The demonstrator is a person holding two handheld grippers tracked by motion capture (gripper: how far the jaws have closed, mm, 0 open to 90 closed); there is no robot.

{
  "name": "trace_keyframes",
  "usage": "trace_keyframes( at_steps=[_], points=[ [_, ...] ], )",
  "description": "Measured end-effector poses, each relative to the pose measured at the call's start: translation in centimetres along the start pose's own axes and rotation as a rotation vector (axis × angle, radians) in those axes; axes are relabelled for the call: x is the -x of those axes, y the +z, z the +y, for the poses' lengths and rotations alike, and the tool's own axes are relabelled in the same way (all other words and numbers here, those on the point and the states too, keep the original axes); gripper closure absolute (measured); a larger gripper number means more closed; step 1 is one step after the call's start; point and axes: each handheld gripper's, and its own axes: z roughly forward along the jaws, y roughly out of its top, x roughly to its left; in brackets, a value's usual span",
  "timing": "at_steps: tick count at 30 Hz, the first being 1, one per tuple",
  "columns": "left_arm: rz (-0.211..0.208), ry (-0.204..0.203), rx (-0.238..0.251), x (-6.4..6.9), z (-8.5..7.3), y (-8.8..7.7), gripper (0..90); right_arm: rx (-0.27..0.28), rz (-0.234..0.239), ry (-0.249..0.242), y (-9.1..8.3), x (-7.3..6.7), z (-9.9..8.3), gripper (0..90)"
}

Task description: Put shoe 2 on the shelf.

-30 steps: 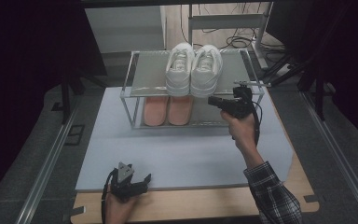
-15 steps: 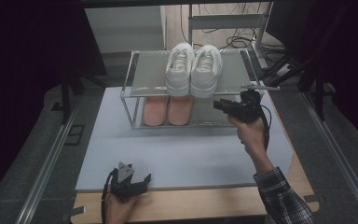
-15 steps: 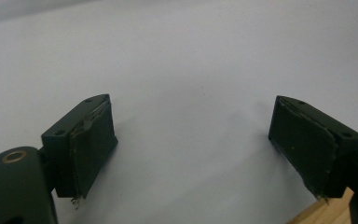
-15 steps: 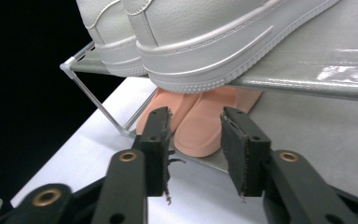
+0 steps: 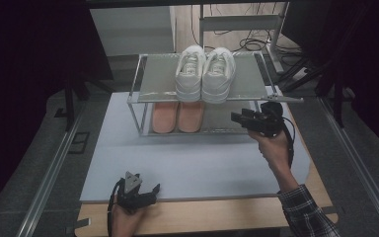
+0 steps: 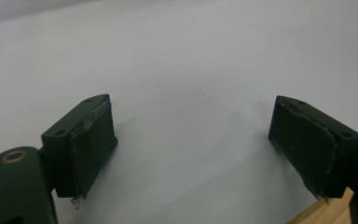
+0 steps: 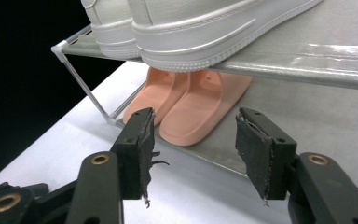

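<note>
Right gripper (image 7: 191, 154) has just been opening its jaws, empty, beside the shoe rack (image 5: 143, 96). Those pink slippers (image 7: 186, 105) on its lower shelf look soft and light; I'd pinch a heel edge. Left gripper (image 6: 196, 154) gapes wide, holding nothing.

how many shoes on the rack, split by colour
white sneakers: 2, on the rack's top shelf
pink slippers: 2, on the lower shelf
total: 4
</note>
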Motion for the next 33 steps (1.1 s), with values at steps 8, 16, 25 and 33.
trace_keyframes(
  at_steps=[8,16,25,33],
  points=[
    [0.000,0.000,0.000,0.0,0.0,0.0,14.1,0.000,-0.016,-0.016,-1.3,0.6,-0.8,42.9],
    [0.000,0.000,0.001,0.0,0.0,0.0,14.1,-0.013,-0.040,-0.042,-2.6,1.1,-1.8,38.5],
    [0.001,-0.005,0.002,0.0,0.0,0.0,14.1,-0.026,-0.065,-0.068,-3.7,1.6,-3.4,33.1],
    [0.001,-0.004,0.002,0.0,0.0,0.0,14.1,-0.052,-0.086,-0.110,-4.0,1.9,-5.5,29.1]
  ],
)
